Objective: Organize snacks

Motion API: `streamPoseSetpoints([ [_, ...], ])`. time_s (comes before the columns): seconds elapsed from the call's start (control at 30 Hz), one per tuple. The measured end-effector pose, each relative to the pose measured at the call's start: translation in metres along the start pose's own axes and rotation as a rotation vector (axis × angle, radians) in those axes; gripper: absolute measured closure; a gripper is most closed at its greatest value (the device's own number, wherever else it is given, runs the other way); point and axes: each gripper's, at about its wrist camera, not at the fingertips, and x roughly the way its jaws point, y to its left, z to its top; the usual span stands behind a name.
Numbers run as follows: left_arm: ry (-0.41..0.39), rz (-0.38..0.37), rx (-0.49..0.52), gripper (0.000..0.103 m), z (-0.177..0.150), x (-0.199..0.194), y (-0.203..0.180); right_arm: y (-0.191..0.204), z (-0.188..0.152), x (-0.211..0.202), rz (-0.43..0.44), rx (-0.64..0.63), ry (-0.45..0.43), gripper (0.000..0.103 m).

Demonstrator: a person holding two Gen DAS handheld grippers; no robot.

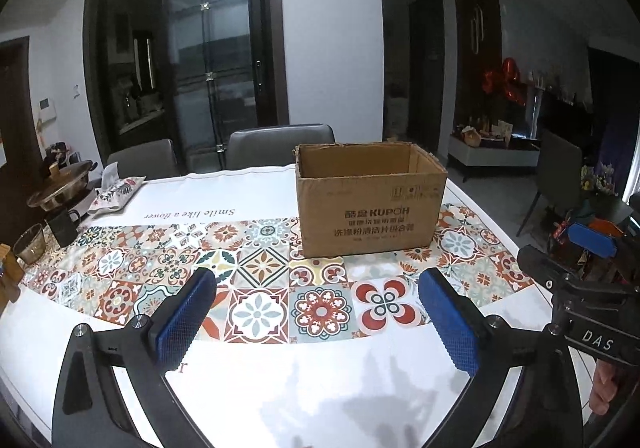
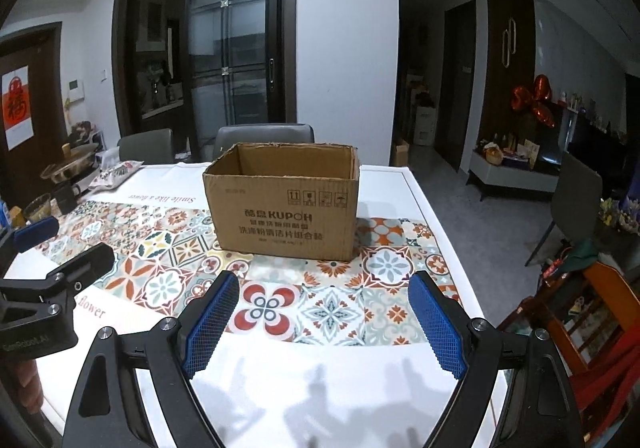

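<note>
An open brown cardboard box (image 1: 370, 203) marked KUPOH stands upright on the patterned tablecloth; it also shows in the right wrist view (image 2: 282, 203). Its inside is hidden from here. My left gripper (image 1: 316, 314) is open and empty, hovering over the table well in front of the box. My right gripper (image 2: 326, 318) is open and empty, also short of the box. A patterned snack bag (image 1: 118, 193) lies at the far left of the table, also in the right wrist view (image 2: 114, 173).
A metal pot (image 1: 62, 183), a dark mug (image 1: 64, 226) and a glass bowl (image 1: 30, 244) stand at the table's left edge. Grey chairs (image 1: 280, 143) stand behind the table. The table's right edge (image 2: 432, 215) drops to the floor; a wooden chair (image 2: 592, 312) is beside it.
</note>
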Motion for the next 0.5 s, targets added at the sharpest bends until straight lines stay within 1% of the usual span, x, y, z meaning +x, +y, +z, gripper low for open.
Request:
streamPoseSetpoints([
  [0.17,-0.016,-0.003,-0.002,0.0,-0.003,-0.005,0.0,0.004,-0.006,-0.004,0.017,-0.007,0.001,0.016],
  [0.5,-0.049,0.023,0.01,0.0,-0.003,-0.013,-0.003,0.002,-0.009,-0.005,0.025,0.011,-0.001,0.016],
])
